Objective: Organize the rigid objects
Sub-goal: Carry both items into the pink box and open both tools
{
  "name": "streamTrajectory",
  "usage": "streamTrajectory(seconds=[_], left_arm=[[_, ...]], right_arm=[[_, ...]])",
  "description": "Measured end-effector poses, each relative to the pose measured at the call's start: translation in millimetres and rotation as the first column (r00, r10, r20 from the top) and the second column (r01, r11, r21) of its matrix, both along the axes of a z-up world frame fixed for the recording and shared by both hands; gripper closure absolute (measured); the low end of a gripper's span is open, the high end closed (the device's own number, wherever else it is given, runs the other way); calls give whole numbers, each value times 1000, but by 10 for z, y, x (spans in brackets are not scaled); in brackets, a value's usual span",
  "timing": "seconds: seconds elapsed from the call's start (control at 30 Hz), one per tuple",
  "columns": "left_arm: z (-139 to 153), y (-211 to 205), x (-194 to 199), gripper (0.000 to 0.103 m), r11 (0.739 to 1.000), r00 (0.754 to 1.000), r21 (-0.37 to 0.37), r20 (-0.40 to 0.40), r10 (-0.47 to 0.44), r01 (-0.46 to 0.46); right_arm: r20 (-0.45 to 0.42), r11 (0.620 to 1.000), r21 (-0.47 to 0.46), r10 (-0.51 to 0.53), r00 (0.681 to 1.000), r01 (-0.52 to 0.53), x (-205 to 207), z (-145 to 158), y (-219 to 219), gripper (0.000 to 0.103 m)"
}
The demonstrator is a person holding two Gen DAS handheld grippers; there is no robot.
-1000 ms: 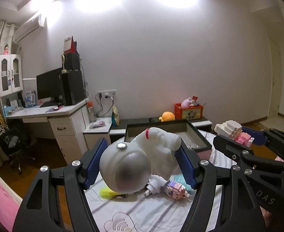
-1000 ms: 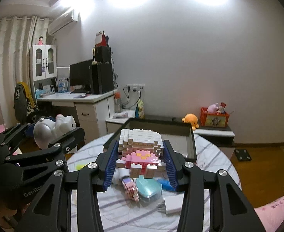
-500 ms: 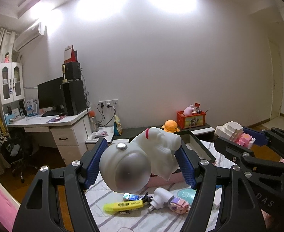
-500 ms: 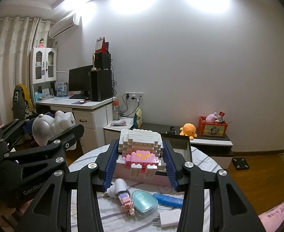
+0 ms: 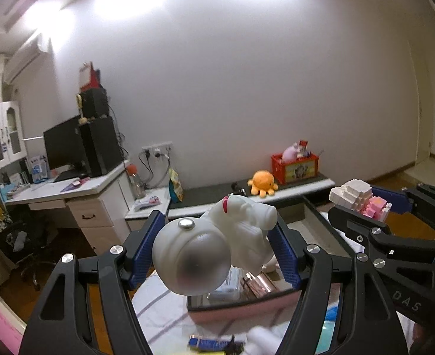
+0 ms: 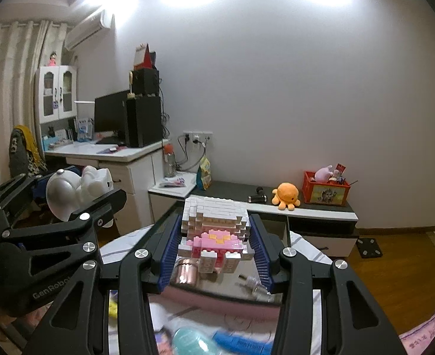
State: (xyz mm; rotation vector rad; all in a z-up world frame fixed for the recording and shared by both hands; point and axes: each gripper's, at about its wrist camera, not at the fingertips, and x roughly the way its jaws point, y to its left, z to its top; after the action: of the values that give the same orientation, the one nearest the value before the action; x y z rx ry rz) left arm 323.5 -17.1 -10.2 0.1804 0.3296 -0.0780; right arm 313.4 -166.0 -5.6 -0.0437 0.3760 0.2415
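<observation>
- Our left claw (image 5: 214, 254) grips a glossy white plastic dog figurine with a red collar (image 5: 217, 251) between its blue pads, held in the air above the near edge of the dark-rimmed pink tray (image 5: 235, 303).
- Our right claw (image 6: 216, 251) clamps a white-and-pink brick-built toy (image 6: 216, 236), also raised over that tray (image 6: 217, 297).
- The tray rests on the striped-cloth bench (image 5: 161, 310).
</observation>
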Motion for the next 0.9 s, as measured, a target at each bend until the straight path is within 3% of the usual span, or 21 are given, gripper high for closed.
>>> streamTrajectory(seconds=[0.3, 0.57, 0.67, 0.73, 0.8, 0.87, 0.9], left_arm=[[-505, -75, 1162, 32, 999, 974, 28, -227, -27, 34], [-1091, -227, 1788, 32, 998, 910, 27, -413, -43, 59], [-1177, -262, 1854, 32, 997, 896, 49, -442, -37, 65], [-1142, -287, 1837, 31, 996, 908, 76, -418, -20, 57], [-1138, -302, 1840, 20, 995, 916, 97, -401, 4, 38], [-1109, -265, 1841, 16, 997, 911, 76, -411, 13, 21], [-1082, -230, 1837, 15, 998, 910, 60, -414, 7, 20]], right_arm=[[-203, 997, -80, -30, 979, 14, 1030, -521, -7, 56], [-394, 989, -145, -93, 914, 38, 1647, -1034, -108, 56], [-435, 987, -159, -99, 895, 33, 1732, -1139, -126, 55], [-455, 989, -142, -88, 886, 25, 1764, -1173, -140, 55], [-449, 991, -132, -91, 889, 34, 1739, -1155, -165, 55], [-436, 990, -135, -103, 894, 48, 1737, -1117, -182, 53], [-433, 990, -133, -107, 895, 54, 1735, -1101, -186, 47]])
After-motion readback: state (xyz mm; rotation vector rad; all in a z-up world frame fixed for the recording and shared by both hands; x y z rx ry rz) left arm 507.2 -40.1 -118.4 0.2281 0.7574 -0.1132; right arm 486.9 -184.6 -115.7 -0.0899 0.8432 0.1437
